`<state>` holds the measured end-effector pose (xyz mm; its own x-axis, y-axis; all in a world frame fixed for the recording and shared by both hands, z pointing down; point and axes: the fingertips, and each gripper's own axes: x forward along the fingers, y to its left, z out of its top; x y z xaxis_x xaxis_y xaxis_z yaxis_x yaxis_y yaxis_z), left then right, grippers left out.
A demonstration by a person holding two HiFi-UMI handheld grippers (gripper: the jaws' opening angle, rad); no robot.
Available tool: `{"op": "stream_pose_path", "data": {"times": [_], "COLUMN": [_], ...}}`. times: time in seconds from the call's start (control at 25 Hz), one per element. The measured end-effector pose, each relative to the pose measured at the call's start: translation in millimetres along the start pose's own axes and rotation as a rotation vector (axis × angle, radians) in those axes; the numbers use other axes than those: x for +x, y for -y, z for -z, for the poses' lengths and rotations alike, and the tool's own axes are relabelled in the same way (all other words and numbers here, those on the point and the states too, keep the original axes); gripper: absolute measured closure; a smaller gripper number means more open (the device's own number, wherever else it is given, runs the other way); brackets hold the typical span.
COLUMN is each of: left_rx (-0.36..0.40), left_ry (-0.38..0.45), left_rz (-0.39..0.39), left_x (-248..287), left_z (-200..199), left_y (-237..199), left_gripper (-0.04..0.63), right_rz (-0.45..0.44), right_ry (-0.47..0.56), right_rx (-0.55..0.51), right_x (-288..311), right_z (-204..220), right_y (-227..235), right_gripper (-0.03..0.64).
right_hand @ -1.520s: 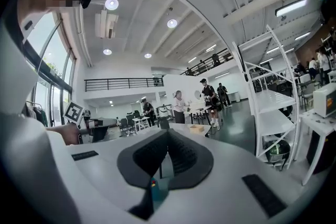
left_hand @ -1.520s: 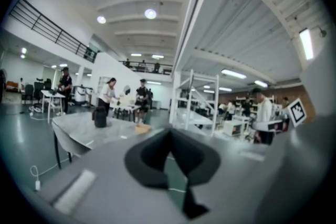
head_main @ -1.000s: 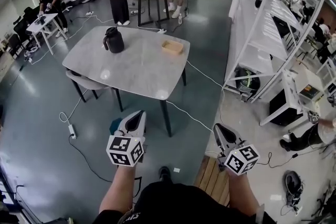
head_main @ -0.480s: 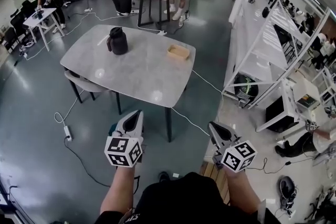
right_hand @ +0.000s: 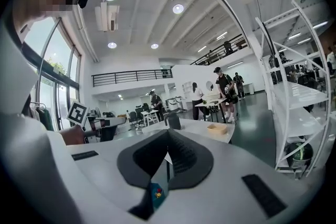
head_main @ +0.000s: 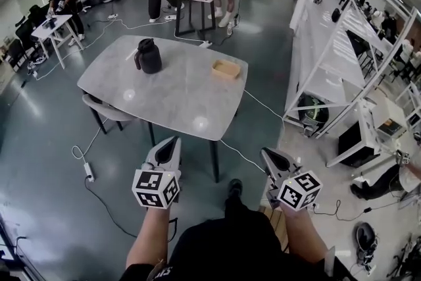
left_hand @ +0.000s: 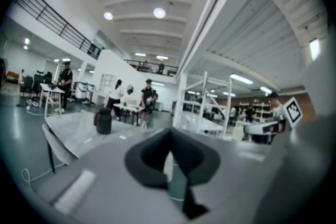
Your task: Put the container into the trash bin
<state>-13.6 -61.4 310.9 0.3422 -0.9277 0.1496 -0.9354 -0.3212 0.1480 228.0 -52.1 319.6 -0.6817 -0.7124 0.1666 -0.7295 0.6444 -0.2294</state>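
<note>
The left gripper (head_main: 172,141) and the right gripper (head_main: 268,154) are held side by side low in the head view, both pointed toward 12 o'clock. In each gripper view the jaws are seen pressed together, and nothing is held between them.

The container (head_main: 225,68), a shallow tan box, is seen at 12 o'clock on the grey table (head_main: 164,92). It is set near the table's far right corner, just inside the right edge. A black jug (head_main: 148,56) is placed well apart from it, toward the far left edge at 11 o'clock.

Open dark floor is left between the table's near edge and the grippers. That floor is crossed by a white cable (head_main: 240,154) at 1 o'clock, and a power strip (head_main: 87,171) is laid at 9 o'clock. A chair (head_main: 108,108) is tucked at the table's left edge. The passage at 2 o'clock is bounded by a white shelving rack (head_main: 335,56).
</note>
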Motion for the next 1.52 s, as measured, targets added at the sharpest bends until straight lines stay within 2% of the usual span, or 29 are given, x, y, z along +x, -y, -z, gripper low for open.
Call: {"op": "stream_pose_path", "data": {"times": [0.2, 0.56, 0.84, 1.16, 1.32, 1.52], "left_rx": [0.028, 0.057, 0.099, 0.101, 0.101, 0.093], "left_ry": [-0.017, -0.058, -0.123, -0.156, -0.164, -0.183], "left_rz": [-0.011, -0.011, -0.012, -0.013, -0.001, 0.016], "left_x": [34.9, 131.2, 193.8, 254.6, 276.6, 289.7], "left_z": [-4.2, -16.5, -23.3, -29.6, -24.4, -14.7], "left_y": [1.4, 4.5, 18.7, 31.1, 38.2, 27.2], "left_gripper": [0.588, 0.587, 0.587, 0.586, 0.586, 0.586], "right_rz": [-0.023, -0.038, -0.059, -0.076, -0.081, -0.086], "right_ry": [0.011, 0.007, -0.005, -0.023, -0.058, -0.102], "right_rx": [0.026, 0.063, 0.115, 0.158, 0.154, 0.143], "right_x": [23.1, 70.5, 97.8, 119.7, 131.8, 149.4], "right_z": [-4.6, -22.3, -33.3, -34.6, -28.7, -24.5], "right_y": [33.6, 117.3, 176.4, 235.1, 251.6, 243.4], "right_gripper": [0.623, 0.623, 0.623, 0.623, 0.623, 0.623]}}
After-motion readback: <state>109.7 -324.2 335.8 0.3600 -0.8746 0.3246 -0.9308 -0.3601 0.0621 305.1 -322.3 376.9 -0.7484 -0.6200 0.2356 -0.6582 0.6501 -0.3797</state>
